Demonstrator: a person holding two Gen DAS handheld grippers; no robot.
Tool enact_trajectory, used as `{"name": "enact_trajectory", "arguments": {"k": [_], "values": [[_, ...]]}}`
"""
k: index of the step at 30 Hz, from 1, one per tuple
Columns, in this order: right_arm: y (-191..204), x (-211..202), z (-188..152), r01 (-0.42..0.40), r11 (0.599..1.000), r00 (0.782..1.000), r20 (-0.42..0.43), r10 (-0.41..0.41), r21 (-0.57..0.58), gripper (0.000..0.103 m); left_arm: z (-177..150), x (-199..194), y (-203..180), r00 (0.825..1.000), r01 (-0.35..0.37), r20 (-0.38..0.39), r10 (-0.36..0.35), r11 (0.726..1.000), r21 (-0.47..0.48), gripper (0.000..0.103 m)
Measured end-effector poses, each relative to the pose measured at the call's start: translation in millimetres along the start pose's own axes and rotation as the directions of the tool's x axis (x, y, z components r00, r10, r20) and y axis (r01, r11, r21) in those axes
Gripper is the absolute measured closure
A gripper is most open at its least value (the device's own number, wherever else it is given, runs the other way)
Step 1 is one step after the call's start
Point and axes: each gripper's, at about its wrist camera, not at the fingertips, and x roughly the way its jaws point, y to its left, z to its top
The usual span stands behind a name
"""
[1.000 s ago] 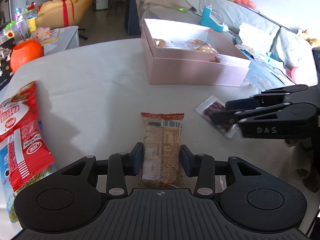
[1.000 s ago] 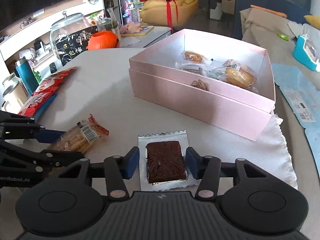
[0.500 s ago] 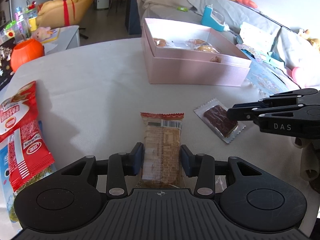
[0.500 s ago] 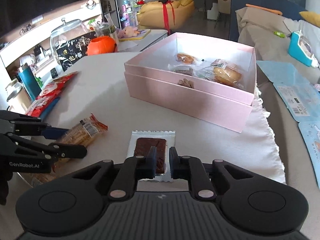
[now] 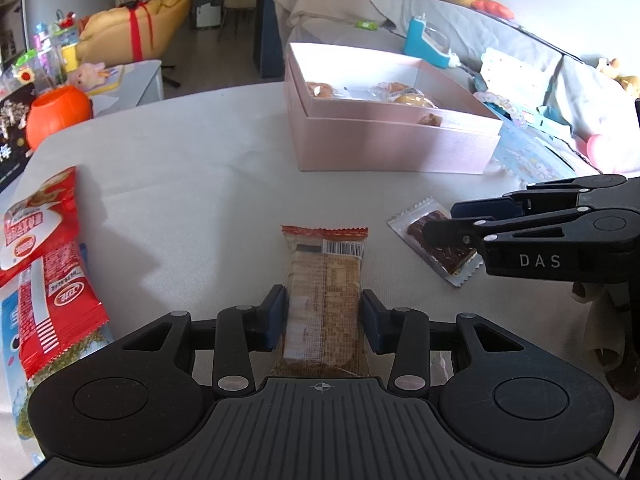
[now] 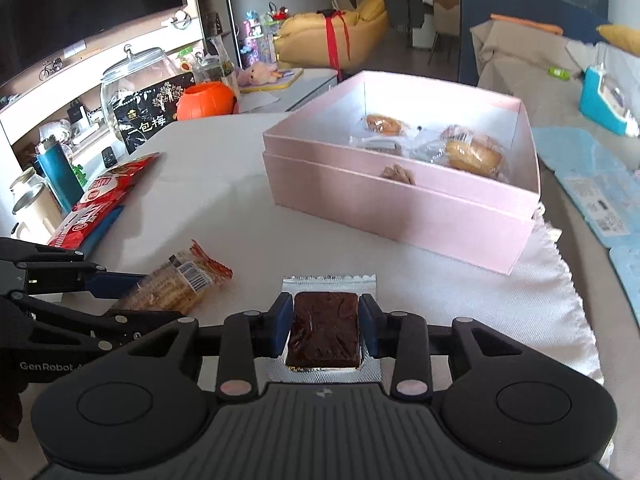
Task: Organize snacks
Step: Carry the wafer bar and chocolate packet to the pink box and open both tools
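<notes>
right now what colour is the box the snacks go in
Pale pink outside, white inside. The box shows best in the right wrist view, open-topped with wrapped snacks already in it.

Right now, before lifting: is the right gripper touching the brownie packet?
Touching. In the right wrist view, both fingers press the brownie packet's sides.

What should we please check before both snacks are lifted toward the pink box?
1. Left gripper straddles the cracker pack: ok.
2. Left jaws pressing the pack: cannot tell, small gaps show.
3. Right gripper on the brown bar: ok, jaws touch its sides.
4. Pink box open, with room: ok.
5. Path to the box free of clutter: ok.
6. The grippers have clearance from each other: ok.
</notes>
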Motion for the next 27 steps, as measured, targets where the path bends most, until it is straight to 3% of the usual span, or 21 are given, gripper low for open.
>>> {"name": "enact_trajectory", "arguments": {"k": [21, 27], "values": [[1.4, -0.5, -9.2, -0.007, 0.998, 1.000, -0.026, 0.005, -0.060, 0.064, -0.9, -0.1, -0.7, 1.000, -0.006, 0.014, 0.006, 1.000, 0.003, 0.058], [-3.7, -15.0, -6.5, 0.019, 0.999, 1.000, -0.011, -0.020, -0.035, 0.065, 6.0, -2.7, 8.5, 0.999, 0.037, -0.029, -0.038, 0.999, -0.037, 0.059]]}}
